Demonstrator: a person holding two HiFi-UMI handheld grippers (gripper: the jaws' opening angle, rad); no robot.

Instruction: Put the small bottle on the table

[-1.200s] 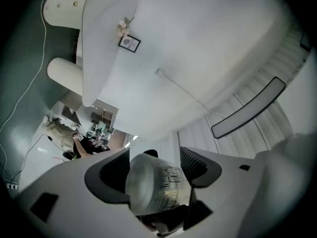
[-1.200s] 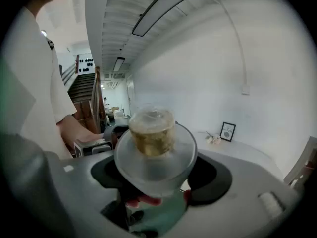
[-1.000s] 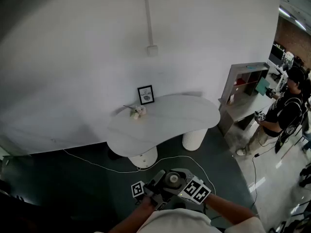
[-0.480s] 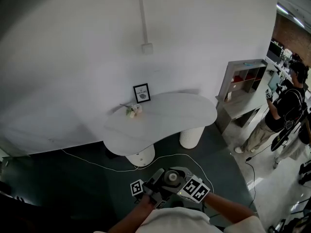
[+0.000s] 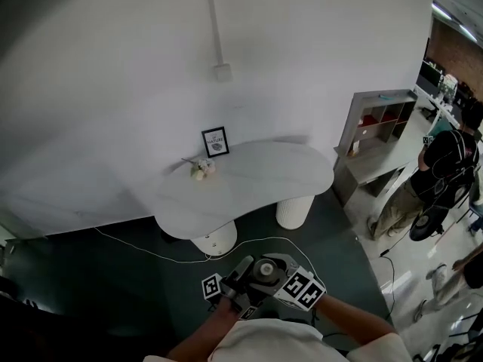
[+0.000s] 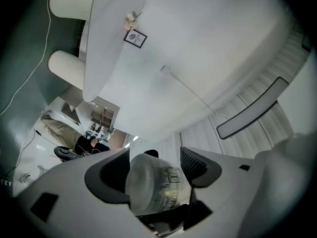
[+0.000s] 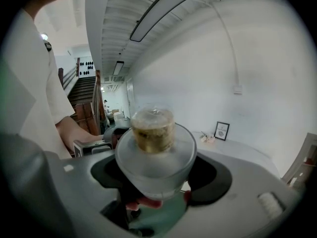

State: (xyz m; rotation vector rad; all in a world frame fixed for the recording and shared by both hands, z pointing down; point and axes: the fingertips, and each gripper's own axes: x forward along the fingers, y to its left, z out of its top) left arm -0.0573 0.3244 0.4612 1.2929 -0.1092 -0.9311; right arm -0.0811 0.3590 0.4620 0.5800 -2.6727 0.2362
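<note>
In the left gripper view a small frosted bottle point(image 6: 157, 185) with dark print lies between the jaws, and my left gripper point(image 6: 156, 167) is shut on it. In the right gripper view my right gripper point(image 7: 154, 175) is shut on a translucent bottle point(image 7: 154, 143) with a yellowish top that points away. The head view shows both grippers close together at the bottom, left gripper point(image 5: 240, 277) beside right gripper point(image 5: 270, 268), over dark floor. The white curved table point(image 5: 256, 191) stands well ahead of them against the wall, also seen as the table point(image 7: 237, 150) in the right gripper view.
On the table's far left stand a small framed picture point(image 5: 215, 142) and a little flower bunch point(image 5: 199, 169). A white cable point(image 5: 151, 253) runs over the floor before the table. A grey shelf unit point(image 5: 377, 127) and a person point(image 5: 445, 168) are at the right.
The table has drifted slightly left in the head view. The person at the right has shifted and another figure shows at the right edge. Both grippers keep their hold.
</note>
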